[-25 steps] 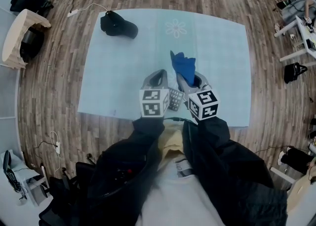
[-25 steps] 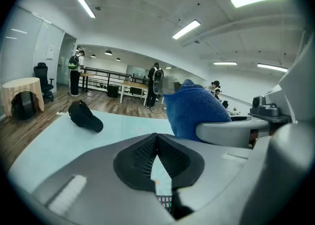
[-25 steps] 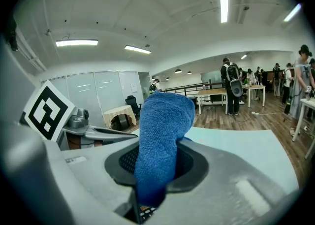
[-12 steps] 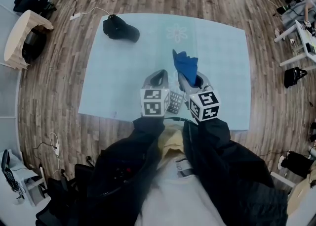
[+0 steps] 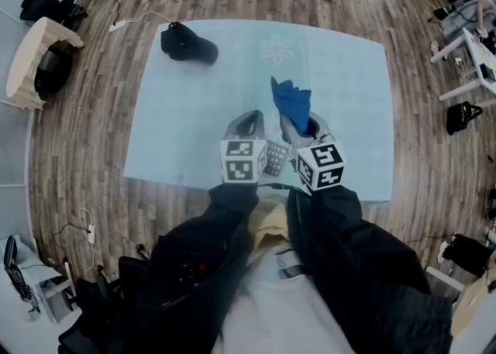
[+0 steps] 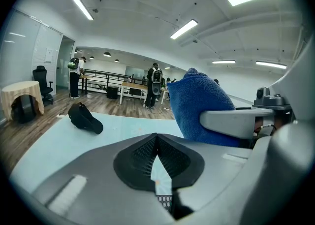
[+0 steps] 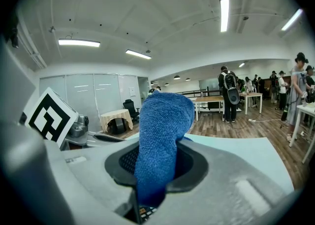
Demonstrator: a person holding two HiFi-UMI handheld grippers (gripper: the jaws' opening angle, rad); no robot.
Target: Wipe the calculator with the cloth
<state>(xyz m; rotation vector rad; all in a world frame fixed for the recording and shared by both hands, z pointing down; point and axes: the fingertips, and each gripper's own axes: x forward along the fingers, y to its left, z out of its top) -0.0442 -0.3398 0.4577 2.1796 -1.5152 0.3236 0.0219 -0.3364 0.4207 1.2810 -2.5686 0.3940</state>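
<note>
Sitting far left on the pale blue surface [image 5: 167, 132] is a black cap [image 5: 187, 42], well apart from the grippers. The left gripper [image 5: 248, 118] has its jaws pressed together on nothing. Just right of it the calculator [image 5: 273, 157] shows between both grippers, and the right gripper [image 5: 302, 128] is clamped on the blue cloth [image 5: 291, 99], which sticks out past its jaws.

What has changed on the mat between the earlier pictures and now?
Nothing visibly changed; only the head view shifted a little. The right gripper stays shut on the blue cloth. The left gripper stays shut beside it, its jaw tips together. The calculator still shows between the two grippers, and the black cap rests near the far left corner of the mat.
</note>
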